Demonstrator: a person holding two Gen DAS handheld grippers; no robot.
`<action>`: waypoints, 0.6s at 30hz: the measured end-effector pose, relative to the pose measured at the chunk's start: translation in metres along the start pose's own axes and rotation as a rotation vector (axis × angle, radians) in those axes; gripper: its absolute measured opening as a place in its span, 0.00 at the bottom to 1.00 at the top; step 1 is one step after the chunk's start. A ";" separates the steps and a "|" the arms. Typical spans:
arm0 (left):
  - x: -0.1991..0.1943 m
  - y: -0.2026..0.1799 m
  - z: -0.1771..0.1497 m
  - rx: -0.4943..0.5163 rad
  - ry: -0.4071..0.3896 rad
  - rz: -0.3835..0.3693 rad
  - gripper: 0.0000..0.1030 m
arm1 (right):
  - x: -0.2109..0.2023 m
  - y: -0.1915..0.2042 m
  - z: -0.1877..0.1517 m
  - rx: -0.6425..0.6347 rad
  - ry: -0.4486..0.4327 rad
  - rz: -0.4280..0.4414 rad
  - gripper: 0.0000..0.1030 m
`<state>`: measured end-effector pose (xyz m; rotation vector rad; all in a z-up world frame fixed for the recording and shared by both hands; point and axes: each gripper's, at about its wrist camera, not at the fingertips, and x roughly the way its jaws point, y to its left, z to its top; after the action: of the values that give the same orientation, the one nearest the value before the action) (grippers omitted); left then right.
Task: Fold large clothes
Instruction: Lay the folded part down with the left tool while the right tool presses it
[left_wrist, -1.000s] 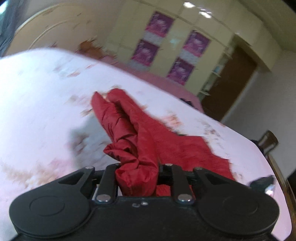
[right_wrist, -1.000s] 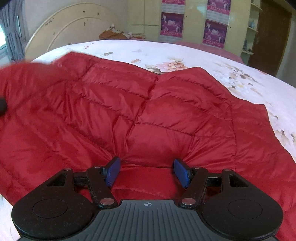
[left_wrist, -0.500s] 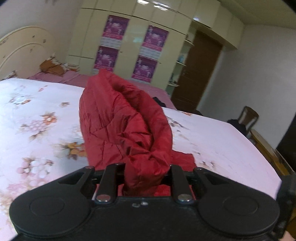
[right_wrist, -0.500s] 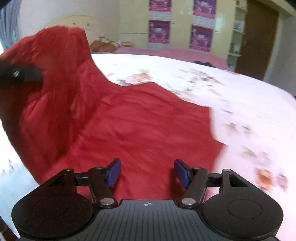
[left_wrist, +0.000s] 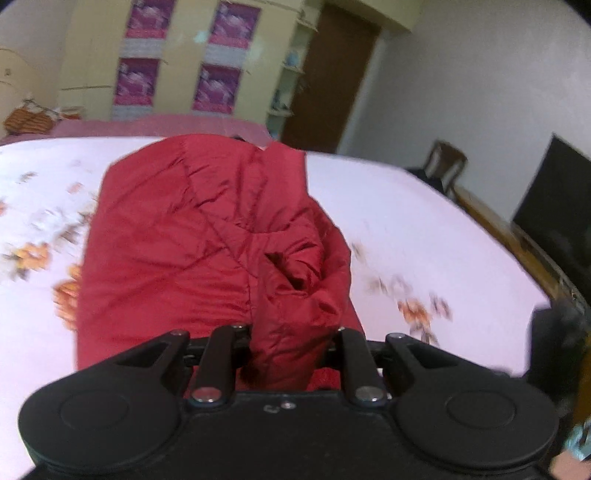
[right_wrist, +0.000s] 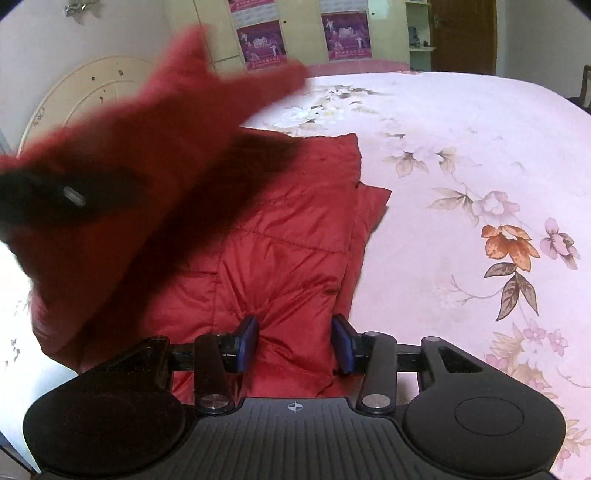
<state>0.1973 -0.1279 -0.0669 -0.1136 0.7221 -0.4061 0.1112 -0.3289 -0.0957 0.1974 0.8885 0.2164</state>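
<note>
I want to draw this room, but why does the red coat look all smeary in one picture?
Right wrist view: the lifted part of the red jacket is motion-blurred and casts a dark shadow on the flat part, which looks sharp. Left wrist view: the floral bedsheet is smeared, and the fisheye lens bends the bed's edge.

Jacket (right_wrist: 288, 236) on bed (right_wrist: 461, 155), wardrobe (left_wrist: 177, 59) behind, chair (left_wrist: 445, 166) right of bed

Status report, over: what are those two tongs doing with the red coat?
Left tongs clamped on red coat. Right tongs just closing around coat fold. Nothing in way.
</note>
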 end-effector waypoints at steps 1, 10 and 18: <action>0.008 -0.004 -0.005 0.019 0.018 0.003 0.18 | -0.004 -0.005 0.000 0.012 -0.006 0.003 0.43; 0.002 -0.023 -0.014 0.072 0.059 -0.044 0.60 | -0.055 -0.040 0.001 0.083 -0.072 -0.040 0.52; -0.055 -0.011 0.002 0.028 -0.038 -0.091 0.66 | -0.085 -0.054 0.029 0.179 -0.174 0.030 0.52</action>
<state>0.1582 -0.1166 -0.0289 -0.1274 0.6756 -0.4997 0.0877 -0.4059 -0.0291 0.3906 0.7317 0.1448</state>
